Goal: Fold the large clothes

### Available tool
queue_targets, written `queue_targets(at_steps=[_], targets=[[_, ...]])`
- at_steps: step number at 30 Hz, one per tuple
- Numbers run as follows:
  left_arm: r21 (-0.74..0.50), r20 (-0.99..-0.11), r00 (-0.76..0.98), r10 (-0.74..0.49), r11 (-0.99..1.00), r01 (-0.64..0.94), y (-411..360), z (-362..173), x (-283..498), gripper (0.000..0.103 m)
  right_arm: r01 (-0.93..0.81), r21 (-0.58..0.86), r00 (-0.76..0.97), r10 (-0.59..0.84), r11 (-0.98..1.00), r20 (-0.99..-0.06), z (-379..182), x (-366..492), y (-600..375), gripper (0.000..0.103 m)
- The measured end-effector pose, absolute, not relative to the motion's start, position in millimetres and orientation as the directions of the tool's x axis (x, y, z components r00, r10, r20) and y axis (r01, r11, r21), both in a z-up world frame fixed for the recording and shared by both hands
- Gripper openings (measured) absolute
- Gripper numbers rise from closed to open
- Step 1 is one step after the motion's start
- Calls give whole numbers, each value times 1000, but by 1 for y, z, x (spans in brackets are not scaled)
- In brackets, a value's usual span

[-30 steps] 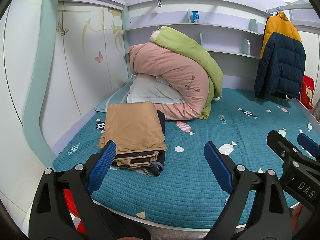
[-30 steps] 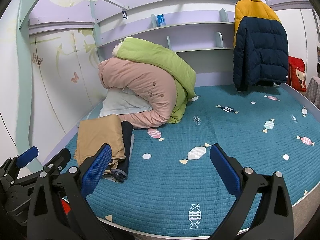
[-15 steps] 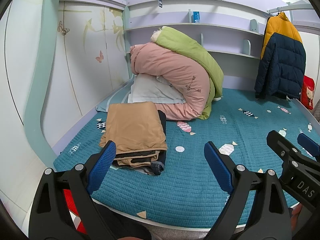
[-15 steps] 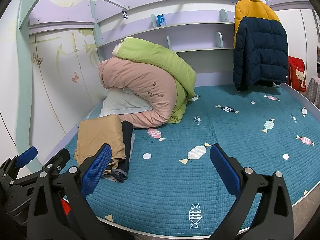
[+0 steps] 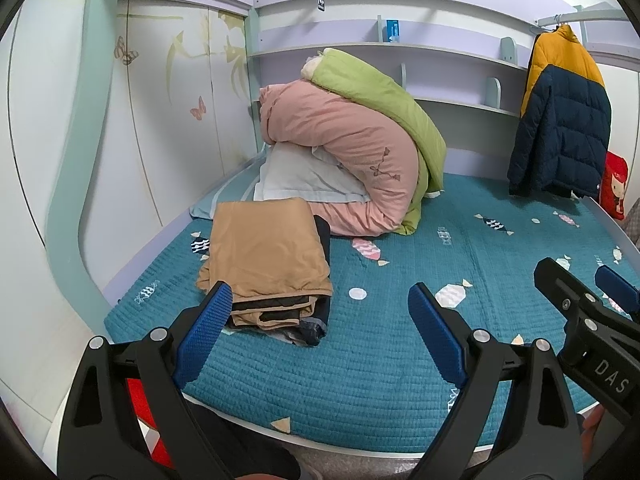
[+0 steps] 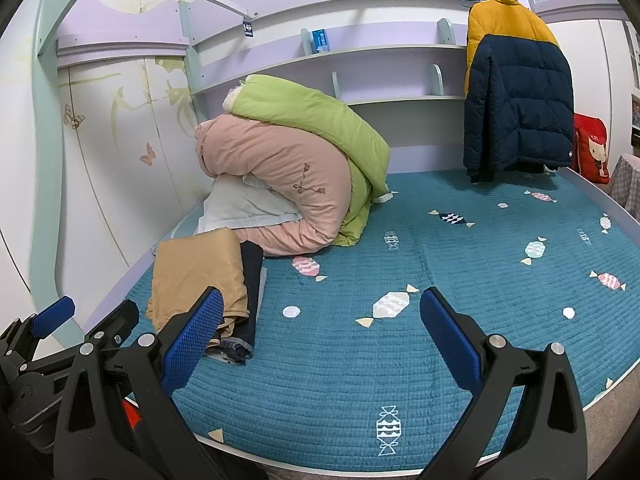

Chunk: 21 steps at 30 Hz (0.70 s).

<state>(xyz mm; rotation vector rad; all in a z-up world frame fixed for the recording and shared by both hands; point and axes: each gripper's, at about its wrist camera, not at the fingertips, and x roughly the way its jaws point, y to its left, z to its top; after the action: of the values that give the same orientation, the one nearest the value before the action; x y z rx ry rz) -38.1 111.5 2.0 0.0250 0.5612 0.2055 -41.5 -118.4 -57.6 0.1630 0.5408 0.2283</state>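
A stack of folded clothes, tan on top (image 5: 266, 256) with dark ones under it, lies at the left of the teal bed cover (image 5: 400, 340); it also shows in the right wrist view (image 6: 200, 276). My left gripper (image 5: 320, 332) is open and empty, held near the bed's front edge, just right of the stack. My right gripper (image 6: 320, 340) is open and empty beside it, over the front middle of the bed. A yellow and navy puffer jacket (image 5: 560, 120) hangs at the back right, also in the right wrist view (image 6: 516, 96).
Rolled pink (image 5: 344, 152) and green (image 5: 380, 96) quilts with a white pillow (image 5: 304, 180) sit at the back left. Wardrobe doors (image 5: 160, 120) stand at the left, shelves (image 6: 380, 48) behind. A red cushion (image 6: 592, 152) is at the far right.
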Motion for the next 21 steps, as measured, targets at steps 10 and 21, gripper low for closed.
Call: queue_targets(at_steps=[10,21], targets=[[76,-536,821,199,979,-188,105,0,-40,90,-163,225,833,256,961,-490,-60,-47,-121,95],[71,-537,820,197,980,-188,103,-1,-42,90,-164,225,833,257,961,-490,-60,-46,-122,95]])
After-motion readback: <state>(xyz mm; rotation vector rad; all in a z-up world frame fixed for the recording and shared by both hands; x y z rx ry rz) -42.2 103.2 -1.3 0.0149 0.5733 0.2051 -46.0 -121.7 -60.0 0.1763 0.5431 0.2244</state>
